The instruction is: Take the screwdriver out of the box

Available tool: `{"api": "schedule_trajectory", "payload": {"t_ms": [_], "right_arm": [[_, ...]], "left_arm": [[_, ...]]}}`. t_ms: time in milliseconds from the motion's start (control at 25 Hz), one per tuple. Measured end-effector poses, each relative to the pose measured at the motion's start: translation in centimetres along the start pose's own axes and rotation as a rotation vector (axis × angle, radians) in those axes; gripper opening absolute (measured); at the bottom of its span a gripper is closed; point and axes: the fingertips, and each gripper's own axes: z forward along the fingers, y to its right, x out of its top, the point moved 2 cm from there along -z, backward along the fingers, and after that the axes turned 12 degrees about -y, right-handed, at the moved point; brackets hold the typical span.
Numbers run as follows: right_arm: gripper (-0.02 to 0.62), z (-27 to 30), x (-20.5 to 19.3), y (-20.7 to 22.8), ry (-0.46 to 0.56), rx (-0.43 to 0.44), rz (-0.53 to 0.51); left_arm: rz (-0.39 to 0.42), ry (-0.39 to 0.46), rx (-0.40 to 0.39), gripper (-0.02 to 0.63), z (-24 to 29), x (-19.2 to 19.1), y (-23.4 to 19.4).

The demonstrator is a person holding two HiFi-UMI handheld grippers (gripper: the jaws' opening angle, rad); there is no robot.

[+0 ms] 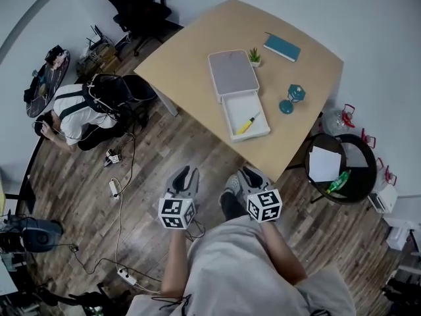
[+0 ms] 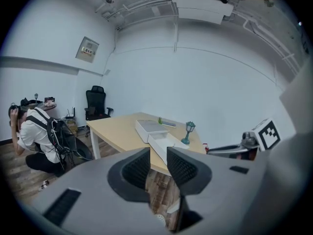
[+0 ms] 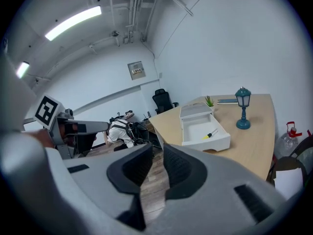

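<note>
A yellow-handled screwdriver [image 1: 248, 123] lies in the open white drawer [image 1: 231, 115] of a grey-topped white box [image 1: 233, 73] on the wooden table [image 1: 197, 45]. The right gripper view shows the screwdriver [image 3: 211, 134] in that drawer [image 3: 219, 142]; in the left gripper view only the box [image 2: 150, 128] shows. Both grippers hang low over the floor, well short of the table's near edge. My left gripper [image 1: 184, 176] [image 2: 158, 168] and my right gripper [image 1: 251, 175] [image 3: 158, 165] have their pads almost together with nothing between them.
A teal lamp [image 1: 293, 98], a small plant [image 1: 254, 56] and a teal book [image 1: 282, 47] stand beside the box. A person [image 1: 75, 114] crouches at the left of the table. A round black stool with paper [image 1: 342, 166] is at the right. Cables [image 1: 118, 196] lie on the floor.
</note>
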Motion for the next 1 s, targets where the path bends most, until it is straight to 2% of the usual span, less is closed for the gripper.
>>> {"api": "schedule_trajectory", "payload": {"t_ms": [120,480,760,1000], "right_arm": [[0.071,2.1,2.5,2.5,0.01,-0.006,0.029],[0.067,7.4,8.4,9.8,0.046,-0.026,0.153],[0.067,8.9,9.0,13.7,0.021,-0.016,0.176],[0.067,8.4,7.9,16.2,-0.023,-0.038,0.195]], "left_arm": [[0.005,-0.006,-0.018,0.1,3.1,2.6,-0.6],[0.101,-0.055,-0.096,0.1,11.7,9.4,-0.2],[0.153,-0.095,-0.172,0.1,18.2,11.1,1.7],[0.17,-0.191,-0.247,0.1,22.3,10.4,4.1]]}}
